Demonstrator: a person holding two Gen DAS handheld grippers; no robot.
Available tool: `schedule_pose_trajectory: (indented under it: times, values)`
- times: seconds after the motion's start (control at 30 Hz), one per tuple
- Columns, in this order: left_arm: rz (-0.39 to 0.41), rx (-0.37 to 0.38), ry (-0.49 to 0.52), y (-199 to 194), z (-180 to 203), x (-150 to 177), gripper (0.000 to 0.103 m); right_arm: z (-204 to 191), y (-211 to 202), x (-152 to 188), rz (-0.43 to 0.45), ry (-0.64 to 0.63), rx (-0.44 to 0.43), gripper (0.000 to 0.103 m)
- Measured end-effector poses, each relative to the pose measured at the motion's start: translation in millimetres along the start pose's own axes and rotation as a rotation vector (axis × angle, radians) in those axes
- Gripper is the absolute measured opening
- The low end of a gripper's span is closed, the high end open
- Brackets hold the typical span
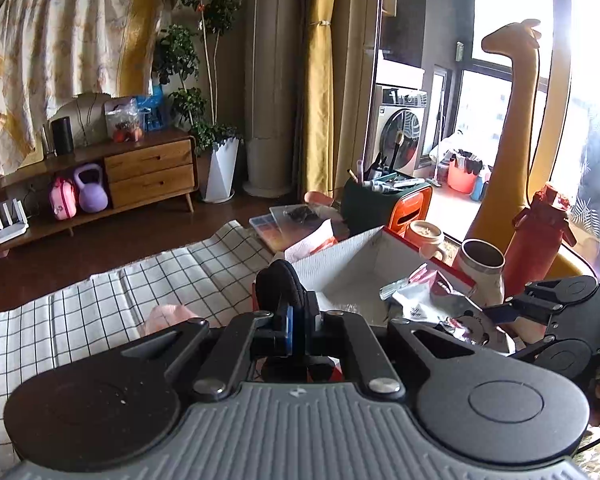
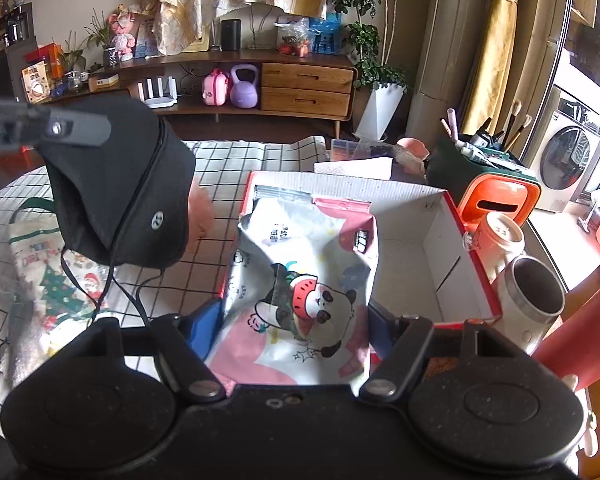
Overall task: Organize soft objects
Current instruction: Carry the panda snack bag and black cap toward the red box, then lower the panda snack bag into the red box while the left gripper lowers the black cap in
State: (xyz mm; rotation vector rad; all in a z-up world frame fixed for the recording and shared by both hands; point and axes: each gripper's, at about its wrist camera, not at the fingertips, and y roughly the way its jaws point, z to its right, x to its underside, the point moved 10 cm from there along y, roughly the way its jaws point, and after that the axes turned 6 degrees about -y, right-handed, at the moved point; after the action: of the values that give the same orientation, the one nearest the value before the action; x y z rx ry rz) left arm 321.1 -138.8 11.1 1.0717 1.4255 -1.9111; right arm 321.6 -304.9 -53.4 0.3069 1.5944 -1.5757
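Observation:
My left gripper (image 1: 297,312) is shut on the edge of a black pouch (image 1: 278,284); in the right wrist view the pouch (image 2: 124,200) hangs in the air left of the box, its cords dangling. My right gripper (image 2: 296,320) is shut on a crinkly panda-print bag (image 2: 304,280) and holds it over the open red-and-white cardboard box (image 2: 452,248). The same bag (image 1: 440,304) and box (image 1: 364,264) show at the right in the left wrist view. A pink soft thing (image 2: 200,216) lies on the checked cloth (image 2: 228,160) beside the box, partly hidden by the pouch.
A Christmas-print tote (image 2: 56,280) lies on the cloth at the left. Right of the box stand a steel cup (image 2: 532,300), a lidded mug (image 2: 500,232), an orange stool (image 2: 496,196), a red bottle (image 1: 536,236) and a green brush holder (image 2: 472,164).

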Motion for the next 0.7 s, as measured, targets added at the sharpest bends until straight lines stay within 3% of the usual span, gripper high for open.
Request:
schedule_pose_trajectory:
  times: [0.43,0.7]
  values:
    - [0.085,0.066,0.022,44,46,-65,0.005,60,38,-14,-0.025,0.053,0.092,0.073]
    - [0.074,0.095,0.019,95,67,-71,0.005,89,78,-3,-0.085,0.074,0.123,0.073]
